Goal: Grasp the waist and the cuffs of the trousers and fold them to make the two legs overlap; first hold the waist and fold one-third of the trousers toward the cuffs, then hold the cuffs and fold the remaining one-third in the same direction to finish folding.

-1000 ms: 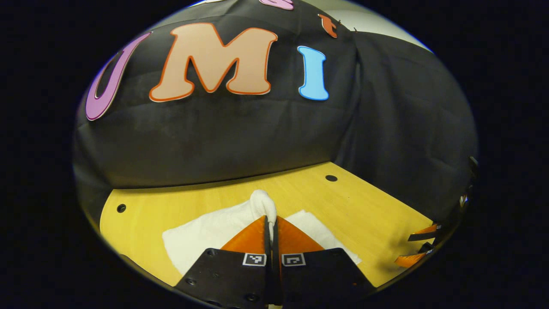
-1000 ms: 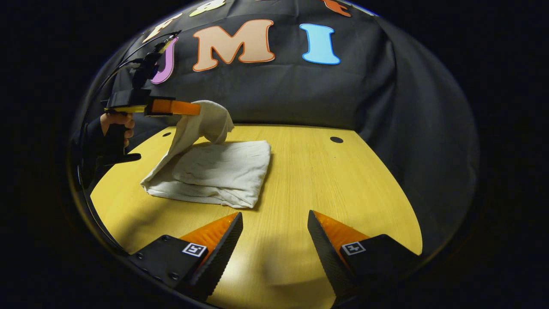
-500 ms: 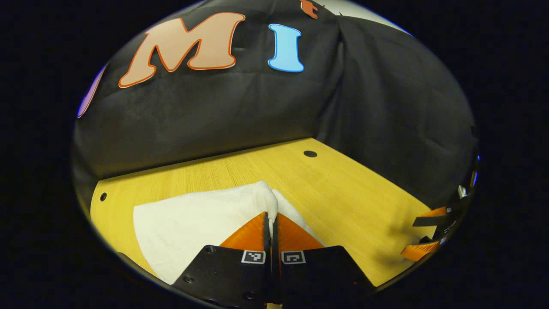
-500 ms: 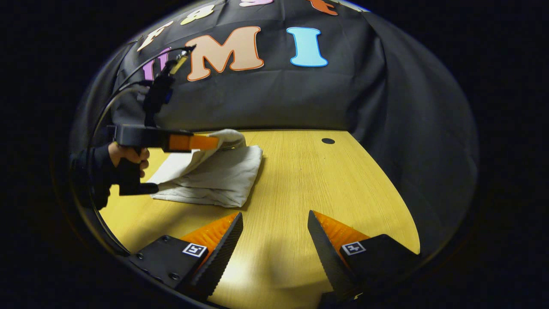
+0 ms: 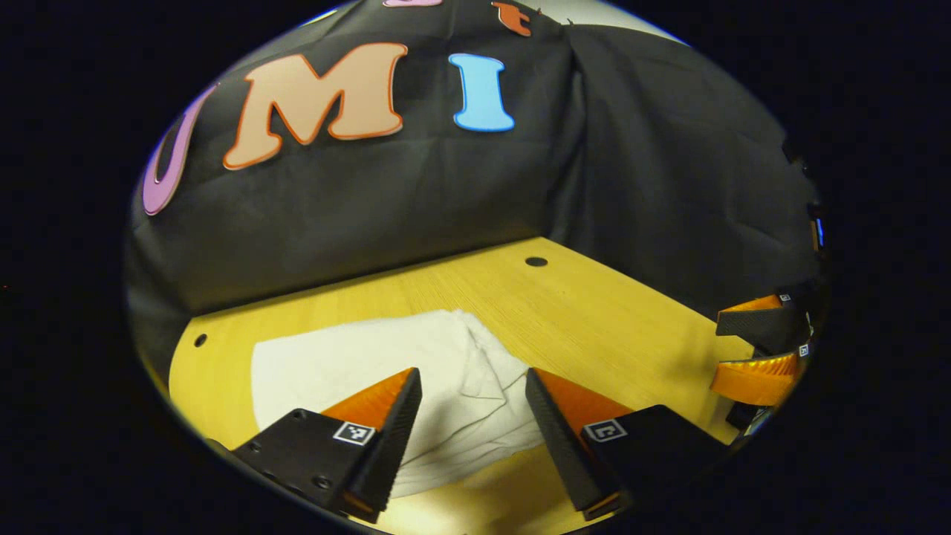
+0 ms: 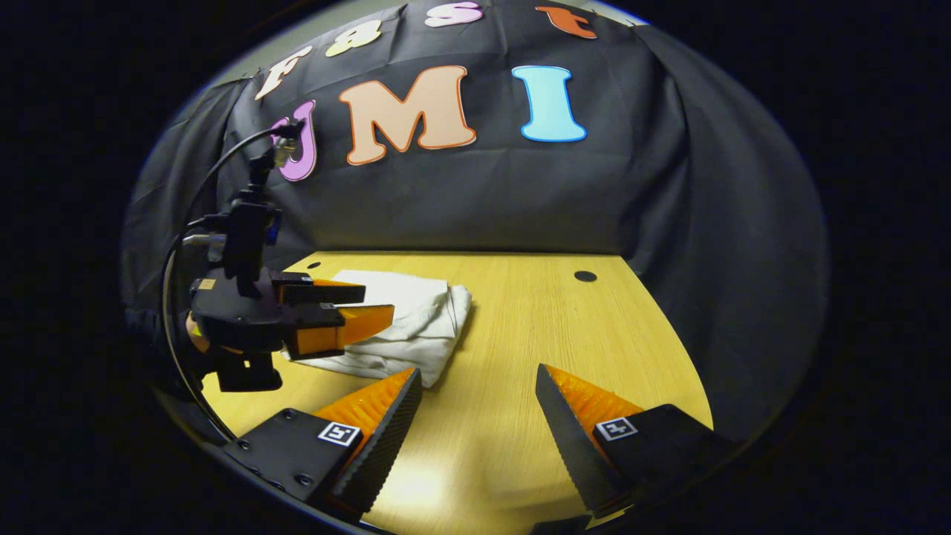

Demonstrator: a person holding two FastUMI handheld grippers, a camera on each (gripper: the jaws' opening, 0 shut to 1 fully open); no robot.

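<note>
In the left gripper view, the left hand-held gripper (image 5: pixel 473 390) stands with its two fingers spread wide and nothing between them but air; directly ahead of and below the gap lie the white trousers (image 5: pixel 386 364), folded into a compact, layered bundle flat on the yellow wooden table (image 5: pixel 617 327). The rumpled, thicker edge of the bundle runs just in front of the gripper's right finger, while the smoother flat layer spreads away past its left finger. Farther off to the right of this gripper, at the table's edge, the right hand-held gripper (image 5: pixel 754 345) shows from the side, its fingers apart. In the right gripper view, that right hand-held gripper (image 6: pixel 479 397) is likewise wide open and holds nothing, with bare table beneath and ahead of its gap. Ahead and to its left, just beyond its left finger, sit the folded trousers (image 6: pixel 416 327), and the left hand-held gripper (image 6: pixel 356 316) hangs over their near left part, fingers parted and not gripping the cloth, a hand (image 6: pixel 195 334) partly visible behind its body and a cable (image 6: pixel 215 167) arching up from it. Beyond the trousers, round holes (image 6: pixel 585 276) mark the far part of the table before the booth's black cloth wall (image 6: pixel 483 193).
</note>
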